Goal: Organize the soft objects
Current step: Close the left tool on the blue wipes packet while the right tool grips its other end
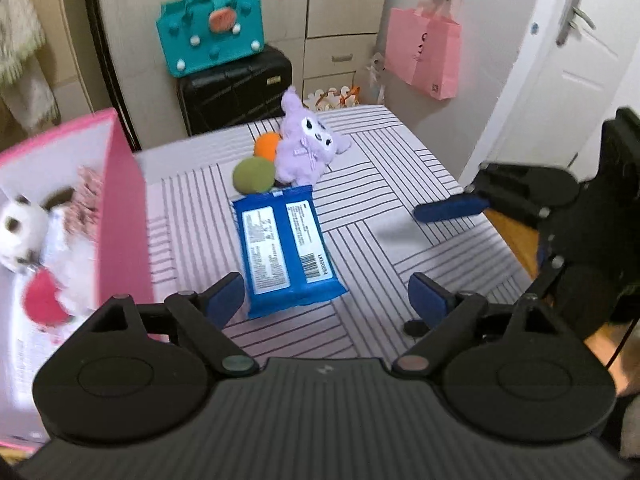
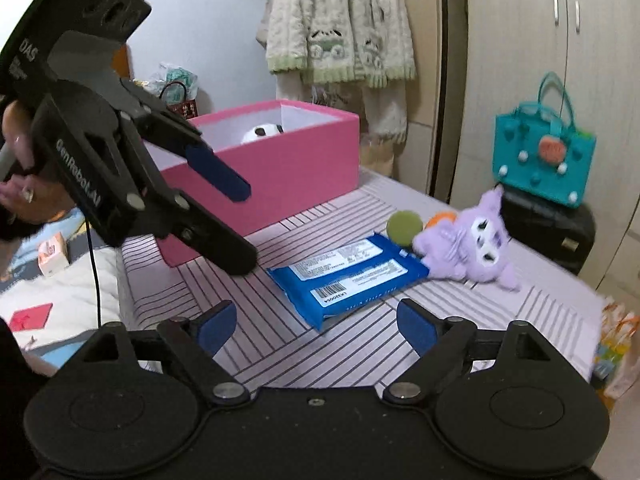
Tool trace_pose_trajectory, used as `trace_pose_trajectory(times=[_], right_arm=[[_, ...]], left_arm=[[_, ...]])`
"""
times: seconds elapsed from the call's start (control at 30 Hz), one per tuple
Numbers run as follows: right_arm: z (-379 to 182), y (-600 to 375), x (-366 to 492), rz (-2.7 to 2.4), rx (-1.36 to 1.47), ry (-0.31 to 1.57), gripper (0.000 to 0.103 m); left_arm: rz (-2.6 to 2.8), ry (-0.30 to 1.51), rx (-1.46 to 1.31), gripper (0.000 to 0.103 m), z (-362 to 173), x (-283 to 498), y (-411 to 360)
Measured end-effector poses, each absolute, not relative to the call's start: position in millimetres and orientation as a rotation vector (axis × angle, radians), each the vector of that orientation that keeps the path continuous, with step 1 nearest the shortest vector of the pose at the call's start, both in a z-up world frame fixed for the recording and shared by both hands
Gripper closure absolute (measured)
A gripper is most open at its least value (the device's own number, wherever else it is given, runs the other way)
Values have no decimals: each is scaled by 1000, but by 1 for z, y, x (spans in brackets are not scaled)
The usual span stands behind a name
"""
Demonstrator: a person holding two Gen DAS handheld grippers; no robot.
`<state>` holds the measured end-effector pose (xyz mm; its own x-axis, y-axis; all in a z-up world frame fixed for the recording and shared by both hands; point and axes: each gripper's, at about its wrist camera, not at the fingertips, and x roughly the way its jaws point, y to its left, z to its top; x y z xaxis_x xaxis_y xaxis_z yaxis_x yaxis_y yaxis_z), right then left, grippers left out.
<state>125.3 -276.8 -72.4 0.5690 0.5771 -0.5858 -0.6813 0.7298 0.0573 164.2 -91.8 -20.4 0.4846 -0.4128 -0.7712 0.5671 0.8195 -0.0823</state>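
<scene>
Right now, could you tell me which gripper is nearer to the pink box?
Left. The left gripper hovers beside the pink box; the right gripper is across the blue wipes pack.

A home bedroom: striped bed [image 1: 380, 152], wardrobe [image 2: 520, 60], hanging fleece pyjamas [image 2: 340, 28], suitcase [image 1: 236, 88].

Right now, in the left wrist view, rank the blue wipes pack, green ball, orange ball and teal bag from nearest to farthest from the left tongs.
1. Blue wipes pack, just ahead of the left tongs.
2. Green ball, behind the pack, slightly left.
3. Orange ball, behind the green one.
4. Teal bag, off the bed, atop the black suitcase.
</scene>
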Motion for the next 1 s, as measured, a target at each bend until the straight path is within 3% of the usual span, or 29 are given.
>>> trace_pose_trajectory(times=[0.47,0.8,1.0], right_arm=[[-114,-252,183,729,-102,742,13],[-126,-240,176,752,-27,744,13],[-118,-251,158,780,-83,754,12]], left_arm=[[-469,1008,65,14,-85,226,-104],[-484,1078,-123,14,-107,240,-94],[-541,1121,-224,22,-106,227,-87]])
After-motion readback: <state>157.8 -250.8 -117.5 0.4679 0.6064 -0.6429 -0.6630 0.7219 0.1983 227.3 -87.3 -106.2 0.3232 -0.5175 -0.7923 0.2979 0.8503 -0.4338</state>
